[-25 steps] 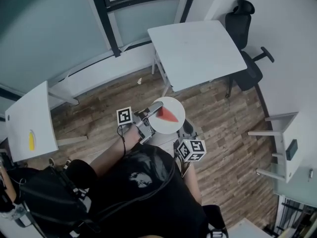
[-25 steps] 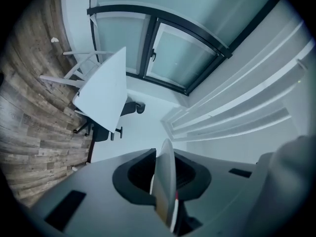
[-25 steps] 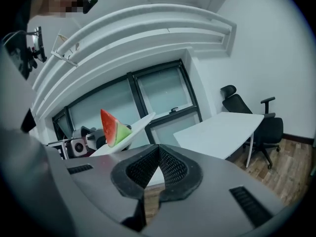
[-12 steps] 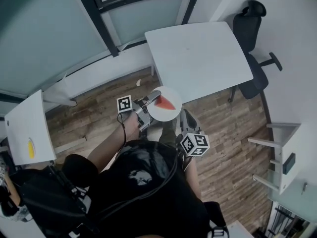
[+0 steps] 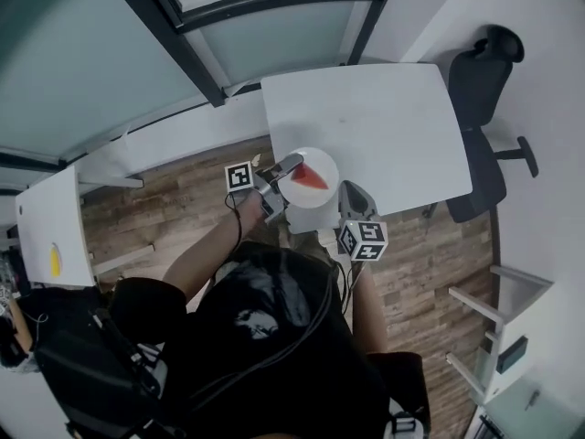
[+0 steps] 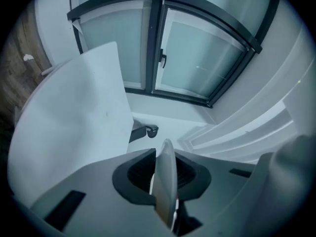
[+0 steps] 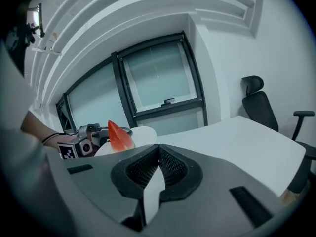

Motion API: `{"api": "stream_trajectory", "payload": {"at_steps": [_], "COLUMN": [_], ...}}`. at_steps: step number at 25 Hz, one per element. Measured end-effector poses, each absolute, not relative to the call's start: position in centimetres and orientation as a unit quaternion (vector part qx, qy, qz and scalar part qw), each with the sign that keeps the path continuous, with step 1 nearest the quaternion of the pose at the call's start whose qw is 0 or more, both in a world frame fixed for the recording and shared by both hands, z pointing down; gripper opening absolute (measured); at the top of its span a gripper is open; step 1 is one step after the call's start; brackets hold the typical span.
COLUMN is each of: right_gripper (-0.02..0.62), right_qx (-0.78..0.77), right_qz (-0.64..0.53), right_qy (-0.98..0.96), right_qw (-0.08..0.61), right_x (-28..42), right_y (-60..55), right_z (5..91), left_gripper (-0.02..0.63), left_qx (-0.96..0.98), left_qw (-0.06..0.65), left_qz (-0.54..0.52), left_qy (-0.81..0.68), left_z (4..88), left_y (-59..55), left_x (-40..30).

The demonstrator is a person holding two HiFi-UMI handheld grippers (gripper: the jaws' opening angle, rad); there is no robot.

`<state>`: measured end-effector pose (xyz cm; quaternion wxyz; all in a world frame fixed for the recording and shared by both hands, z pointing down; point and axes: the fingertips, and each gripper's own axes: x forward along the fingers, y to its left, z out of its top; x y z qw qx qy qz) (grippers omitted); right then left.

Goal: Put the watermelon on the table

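A red wedge of watermelon (image 5: 310, 177) lies on a round white plate (image 5: 315, 197), carried between both grippers at the near left edge of the white table (image 5: 384, 117). My left gripper (image 5: 282, 174) is shut on the plate's left rim, which shows edge-on between its jaws (image 6: 166, 181). My right gripper (image 5: 340, 201) is shut on the plate's near right rim (image 7: 154, 191). From the right gripper view the watermelon (image 7: 119, 136) stands up beyond the rim, with the left gripper (image 7: 87, 138) behind it and the table (image 7: 247, 144) stretching to the right.
A black office chair (image 5: 484, 90) stands at the table's far right. Dark-framed windows (image 5: 265, 26) run along the wall behind. A small white table (image 5: 41, 236) with a yellow object (image 5: 55, 262) is at the left. Wood floor (image 5: 174, 208) lies below.
Both grippers have carried the plate with the watermelon forward, from over the floor to the table's near left edge. Both grips on the plate are unchanged.
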<state>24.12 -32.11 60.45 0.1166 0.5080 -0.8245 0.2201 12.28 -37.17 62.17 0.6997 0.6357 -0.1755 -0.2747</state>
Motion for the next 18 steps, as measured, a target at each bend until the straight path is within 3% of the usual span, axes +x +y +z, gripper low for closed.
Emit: {"api": "stream_trajectory", "payload": {"at_steps": [7,18], "right_gripper": [0.009,0.009], "right_qx": [0.502,0.566], "right_qz": [0.267,0.355], "right_qy": [-0.811,-0.726], "right_qw": [0.137,0.161], "right_x": [24.5,26.7], "right_y": [-38.1,-37.2], "right_z": [63.3,66.3], "left_gripper": [0.057,0.055], "left_qx": [0.598,0.625], "left_qw": [0.719,0.704], "left_qz": [-0.255,-0.098], "left_qy": [-0.246,-0.322], "left_z": [70.7,81.8], "left_y": [-46.9,-60.2], "left_x": [12.3,15.7]}}
